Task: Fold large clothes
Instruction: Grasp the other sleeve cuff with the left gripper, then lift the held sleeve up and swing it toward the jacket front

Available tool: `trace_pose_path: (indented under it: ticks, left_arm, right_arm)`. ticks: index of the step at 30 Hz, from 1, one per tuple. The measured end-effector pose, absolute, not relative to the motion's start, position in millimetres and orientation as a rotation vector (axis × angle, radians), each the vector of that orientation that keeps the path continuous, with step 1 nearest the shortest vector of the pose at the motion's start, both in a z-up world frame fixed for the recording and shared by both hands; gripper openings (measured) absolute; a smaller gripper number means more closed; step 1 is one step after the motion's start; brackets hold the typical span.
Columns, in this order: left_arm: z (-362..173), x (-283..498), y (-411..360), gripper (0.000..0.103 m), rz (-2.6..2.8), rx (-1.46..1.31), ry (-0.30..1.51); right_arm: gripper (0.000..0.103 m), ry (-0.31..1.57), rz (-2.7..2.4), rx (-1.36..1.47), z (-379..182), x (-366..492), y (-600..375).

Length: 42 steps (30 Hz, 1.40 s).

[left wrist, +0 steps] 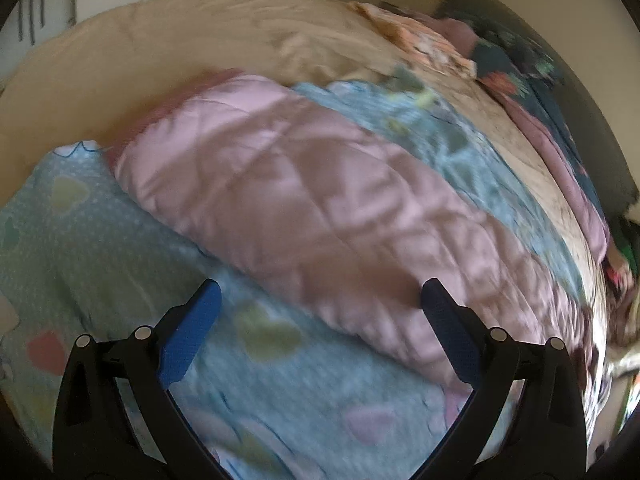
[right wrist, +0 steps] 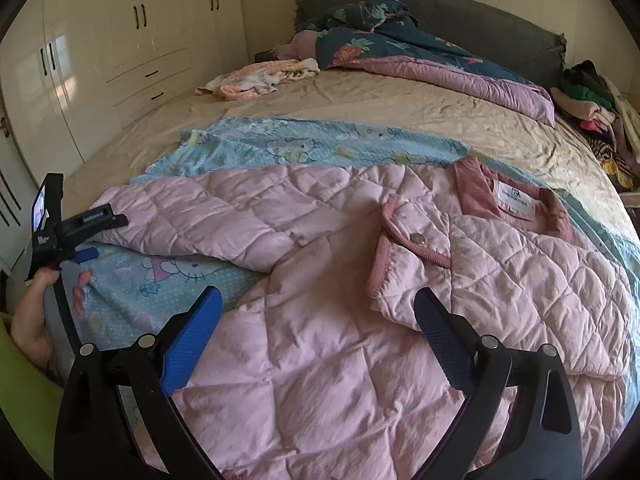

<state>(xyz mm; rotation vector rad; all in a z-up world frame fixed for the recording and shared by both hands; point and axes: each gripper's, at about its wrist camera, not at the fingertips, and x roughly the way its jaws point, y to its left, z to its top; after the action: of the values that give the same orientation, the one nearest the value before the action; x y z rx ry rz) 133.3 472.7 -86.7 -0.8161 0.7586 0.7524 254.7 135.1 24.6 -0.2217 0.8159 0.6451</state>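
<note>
A pink quilted jacket (right wrist: 320, 280) lies spread flat on a light blue cartoon-print sheet (right wrist: 304, 144), which covers part of a bed with a beige bedsheet (right wrist: 400, 100). In the right wrist view the jacket fills the middle and lower part of the frame; its darker pink collar (right wrist: 516, 204) with a white label is at the centre right, and one sleeve (right wrist: 192, 212) stretches toward the left. The right gripper (right wrist: 318, 312) hangs above the jacket body with its two fingers wide apart and nothing between them. At the left edge of that view a hand (right wrist: 36, 312) holds the left gripper (right wrist: 86, 255) over the blue sheet, just beside the sleeve end. In the blurred left wrist view the left gripper (left wrist: 320, 300) is also spread apart and empty, with the sleeve (left wrist: 300, 200) crossing the middle of the frame. At the upper part of the right wrist view are a dark floral duvet (right wrist: 400, 40), white wardrobes (right wrist: 100, 40) and a pile of clothes (right wrist: 592, 112) at the right edge.
</note>
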Motion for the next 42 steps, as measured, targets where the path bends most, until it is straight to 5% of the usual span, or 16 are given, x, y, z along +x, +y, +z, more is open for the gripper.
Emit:
trace_pose_path:
  ticks: [6,12,13,29,42]
  left_arm:
    - [-85.9,128.6,500.4,0.093,0.817,-0.855,0.722]
    - [-57.5,121.5,501.1,0.024,0.835,-0.793,0.626]
    - [-50.7,119.2,500.5,0.022,0.817,-0.793,0.601]
    - [108.6,144.7,398.0,0.007,0.56,-0.579,0.384]
    - [173.6,174.6,305.4,0.005,0.422,-0.436,0.342]
  right_arm:
    - [0.096,0.832,0.611,-0.2,17.6,263.6,120.7]
    - [0.096,0.826,0.591,-0.178,21.0,266.9,104.4]
    - [0.096,0.822,0.587,-0.173,22.7,266.7,100.5]
    - [0.096,0.753,0.545,-0.065,60.4,250.0,34.8]
    - [0.096,0.689,0.497,0.036,86.4,236.5,-36.1]
